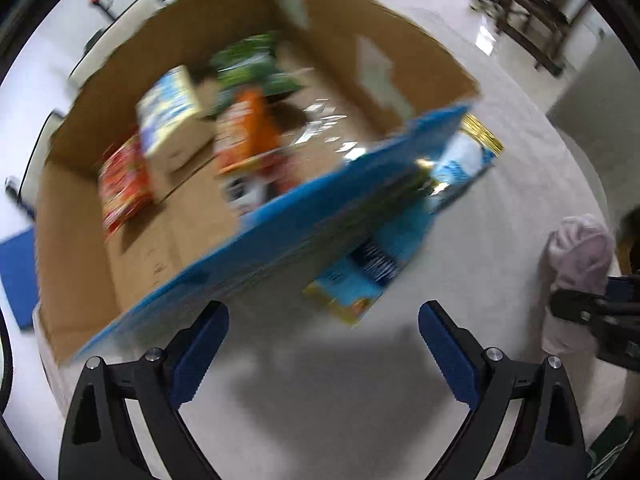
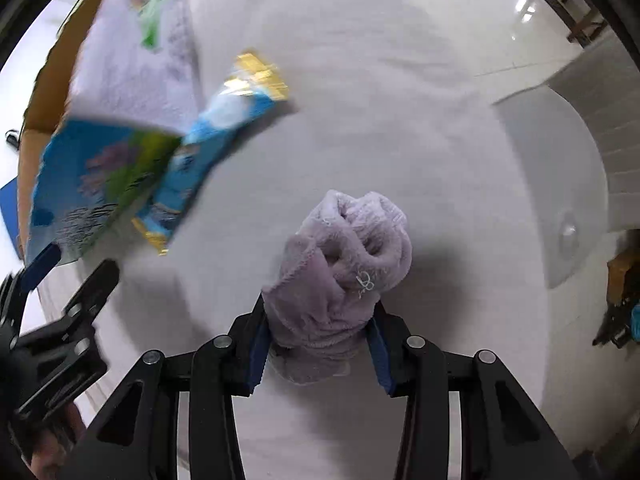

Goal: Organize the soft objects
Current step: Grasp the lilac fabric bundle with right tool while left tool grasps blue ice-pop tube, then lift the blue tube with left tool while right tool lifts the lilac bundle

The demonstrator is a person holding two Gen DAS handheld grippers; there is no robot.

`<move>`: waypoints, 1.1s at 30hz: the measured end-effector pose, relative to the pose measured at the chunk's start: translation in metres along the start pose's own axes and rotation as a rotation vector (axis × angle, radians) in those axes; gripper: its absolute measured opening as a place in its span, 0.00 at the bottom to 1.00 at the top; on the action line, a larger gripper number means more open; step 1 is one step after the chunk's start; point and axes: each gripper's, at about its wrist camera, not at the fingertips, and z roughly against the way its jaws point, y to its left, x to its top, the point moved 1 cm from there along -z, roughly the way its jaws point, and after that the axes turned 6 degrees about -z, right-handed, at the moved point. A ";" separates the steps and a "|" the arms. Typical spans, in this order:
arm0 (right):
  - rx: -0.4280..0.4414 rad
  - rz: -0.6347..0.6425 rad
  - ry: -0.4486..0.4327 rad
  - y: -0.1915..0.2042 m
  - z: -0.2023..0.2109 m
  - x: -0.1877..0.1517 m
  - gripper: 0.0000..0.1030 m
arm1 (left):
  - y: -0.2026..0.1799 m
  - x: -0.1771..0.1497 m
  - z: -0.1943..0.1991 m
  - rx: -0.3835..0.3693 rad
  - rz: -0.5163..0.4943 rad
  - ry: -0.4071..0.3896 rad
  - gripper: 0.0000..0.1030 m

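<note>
A: Where is the soft lilac fleece cloth (image 2: 344,276)?

B: Bunched up at the lower centre of the right wrist view, clamped between the blue pads of the right tool (image 2: 318,350). It also shows at the right edge of the left wrist view, above the white cloth-covered tabletop (image 1: 500,208).

A: And the left tool (image 1: 324,344)?

B: Spread wide at the bottom of its own frame, nothing between its fingers, above the tabletop.

A: What lies ahead of it?

B: A large brown cardboard box (image 1: 340,40) with a blue front flap fills the upper left and centre, holding blurred red, orange and green packets. Just beside its right corner lies a blue and gold snack packet (image 1: 460,160) on the tabletop.
</note>
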 end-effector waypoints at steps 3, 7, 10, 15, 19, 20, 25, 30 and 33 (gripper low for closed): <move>0.000 -0.021 -0.011 -0.017 0.003 -0.002 0.44 | -0.017 0.015 -0.018 -0.021 -0.033 0.028 0.95; -0.001 -0.018 -0.021 -0.028 0.007 -0.004 0.44 | -0.034 0.022 -0.034 -0.073 -0.058 0.065 0.95; -0.007 -0.014 -0.023 -0.036 0.012 -0.003 0.44 | -0.049 0.020 -0.035 -0.149 -0.078 0.070 0.95; 0.017 -0.026 -0.011 -0.047 0.017 0.000 0.44 | -0.072 0.010 -0.019 -0.219 -0.146 0.047 0.95; 0.030 -0.036 -0.012 -0.055 0.018 0.009 0.45 | -0.055 0.013 -0.004 -0.116 -0.040 -0.004 0.95; 0.033 -0.038 -0.014 -0.060 0.018 0.011 0.45 | -0.053 0.014 -0.001 -0.092 -0.016 -0.016 0.95; 0.036 -0.033 -0.009 -0.058 0.016 0.013 0.45 | -0.053 0.039 -0.015 -0.006 0.043 0.008 0.93; 0.021 -0.013 -0.005 -0.052 0.013 0.008 0.45 | -0.070 0.050 -0.020 -0.043 0.075 0.013 0.29; 0.018 0.002 0.008 -0.050 0.009 0.006 0.45 | -0.080 0.043 -0.016 -0.029 0.063 0.008 0.22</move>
